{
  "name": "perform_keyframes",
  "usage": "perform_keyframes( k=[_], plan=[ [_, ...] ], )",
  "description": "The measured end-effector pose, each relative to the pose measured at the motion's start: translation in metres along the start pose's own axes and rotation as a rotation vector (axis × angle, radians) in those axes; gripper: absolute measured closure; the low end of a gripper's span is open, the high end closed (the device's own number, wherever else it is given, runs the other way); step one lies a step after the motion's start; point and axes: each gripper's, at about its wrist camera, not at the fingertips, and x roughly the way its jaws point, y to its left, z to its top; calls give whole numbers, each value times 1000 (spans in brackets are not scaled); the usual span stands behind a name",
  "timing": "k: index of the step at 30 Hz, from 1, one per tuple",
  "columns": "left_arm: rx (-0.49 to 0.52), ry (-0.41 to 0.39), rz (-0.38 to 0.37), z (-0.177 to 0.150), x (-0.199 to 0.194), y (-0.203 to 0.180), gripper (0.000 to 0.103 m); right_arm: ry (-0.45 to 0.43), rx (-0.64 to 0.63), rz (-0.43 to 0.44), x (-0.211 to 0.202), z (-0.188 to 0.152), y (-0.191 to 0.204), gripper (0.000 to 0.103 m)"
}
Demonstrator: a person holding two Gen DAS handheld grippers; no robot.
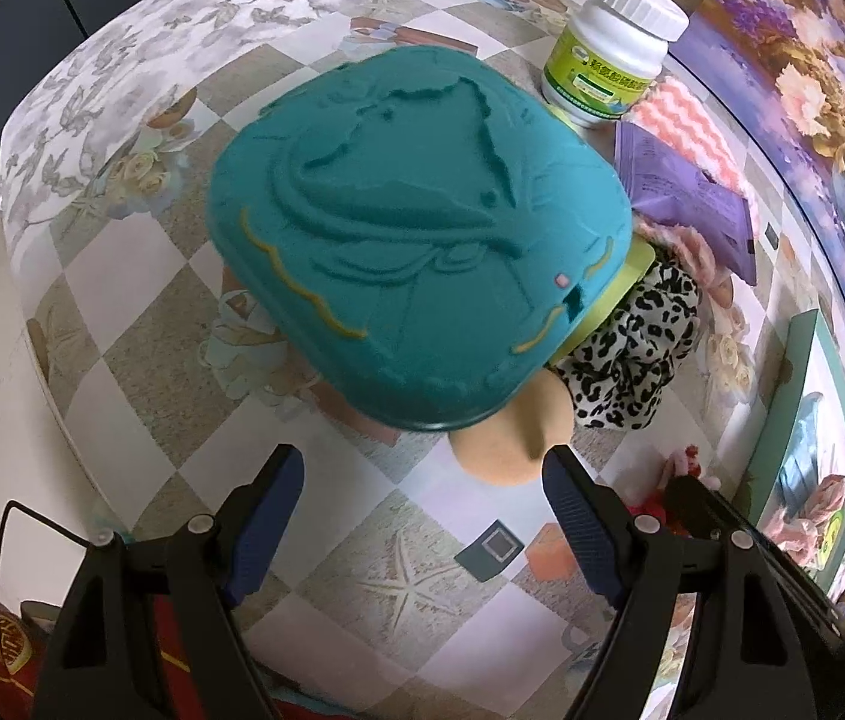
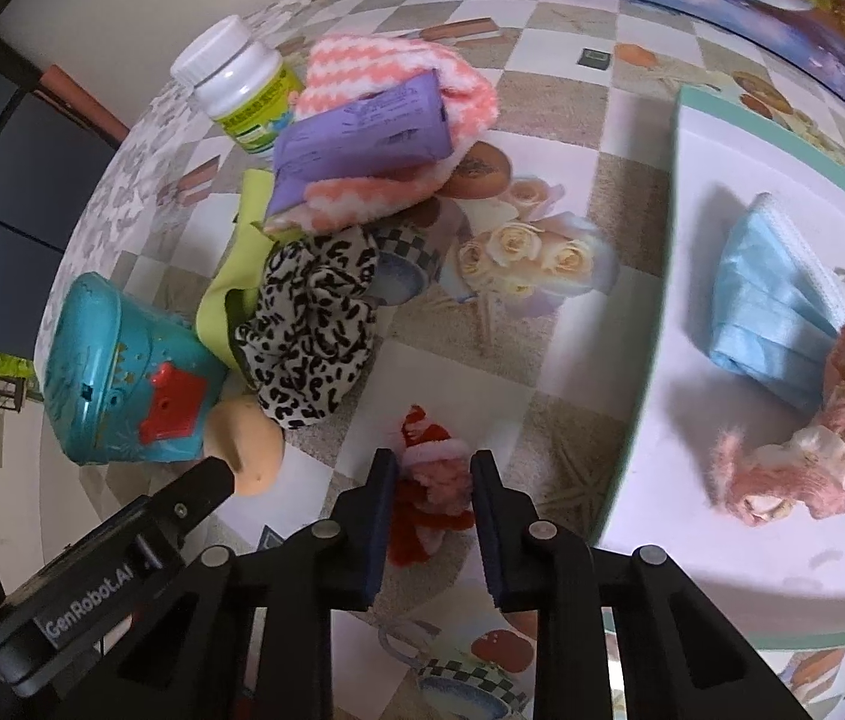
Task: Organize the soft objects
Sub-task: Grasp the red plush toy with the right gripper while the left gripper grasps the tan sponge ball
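- Right tongs (image 2: 428, 468) straddle the red-pink fluffy toy (image 2: 431, 480) on the desk (image 2: 572, 324), partly open, not yet clamped.
- Left tongs (image 1: 422, 480) gape empty, farther left.

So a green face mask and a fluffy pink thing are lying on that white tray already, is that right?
Not quite: the face mask is light blue, not green. The right wrist view shows it lying on the white tray with the fluffy pink thing beside it.

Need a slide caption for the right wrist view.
Right gripper closing around a red-and-pink fluffy toy beside the white tray.
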Motion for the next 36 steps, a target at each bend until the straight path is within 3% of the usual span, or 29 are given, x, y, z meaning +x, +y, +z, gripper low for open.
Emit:
perform_keyframes(
  k=[7, 12, 14, 22, 26, 36],
  plan=[
    [20, -12, -12, 3, 7, -14, 21, -19, 6, -4, -12, -3, -6, 76],
    [47, -26, 35, 6, 11, -31, 21, -28, 12, -12, -18, -3, -8, 76],
    [54, -18, 44, 7, 15, -36, 34, -28, 18, -9, -20, -5, -12, 76],
    [48, -22, 58, 9, 21, -49, 36, -22, 32, 12, -21, -8, -17, 76],
    [49, -38, 52, 9, 19, -39, 54, -25, 37, 14, -21, -6, -17, 76],
    [45, -30, 23, 6, 17, -34, 54, -5, 21, -3, -13, -4, -12, 75]
  ],
)
